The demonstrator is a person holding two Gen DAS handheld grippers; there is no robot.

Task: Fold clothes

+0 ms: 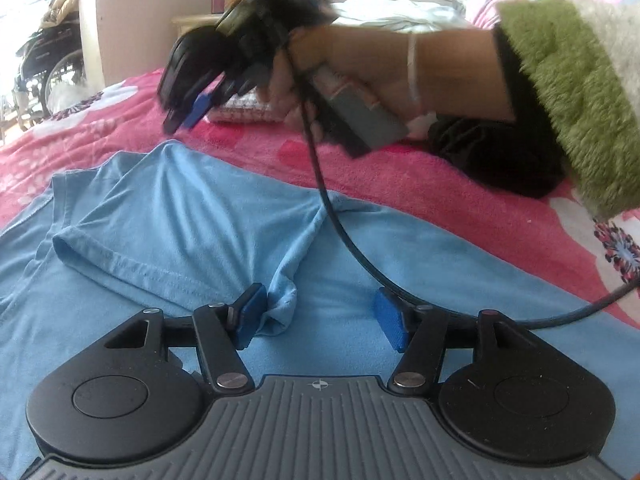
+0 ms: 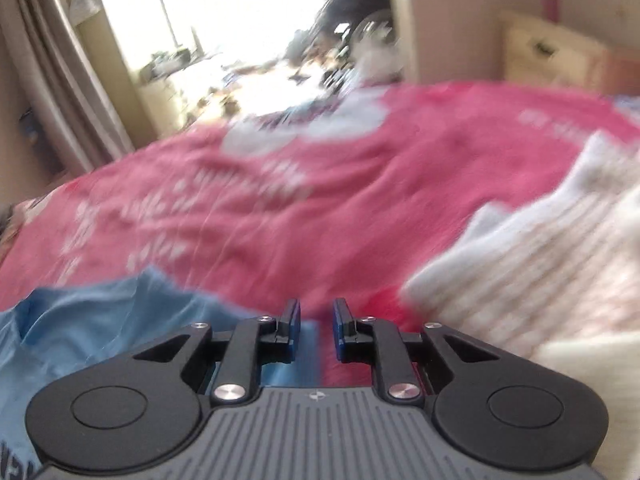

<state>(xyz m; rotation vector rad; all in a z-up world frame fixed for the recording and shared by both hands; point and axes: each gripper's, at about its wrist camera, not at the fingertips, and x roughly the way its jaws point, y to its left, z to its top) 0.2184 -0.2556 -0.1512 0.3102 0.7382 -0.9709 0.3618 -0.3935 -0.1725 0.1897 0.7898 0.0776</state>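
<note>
A light blue T-shirt (image 1: 168, 216) lies spread on the pink bed cover, with one sleeve folded in over the body. My left gripper (image 1: 318, 316) is open just above the shirt, and the sleeve's corner lies by its left finger. My right gripper (image 2: 316, 326) has its fingers slightly apart with nothing between them, and the view is blurred. It hangs in the air over the bed; it also shows in the left wrist view (image 1: 192, 108), held by a hand with a green fleece cuff. The blue shirt's edge (image 2: 100, 316) shows at the lower left of the right wrist view.
The pink flowered bed cover (image 1: 440, 184) runs under everything. A folded white and pink knit garment (image 2: 532, 264) lies to the right. A dark garment (image 1: 500, 156) lies further right on the bed. A black cable (image 1: 360, 256) hangs from the right gripper across the shirt. A wheelchair (image 1: 48, 68) stands beyond the bed.
</note>
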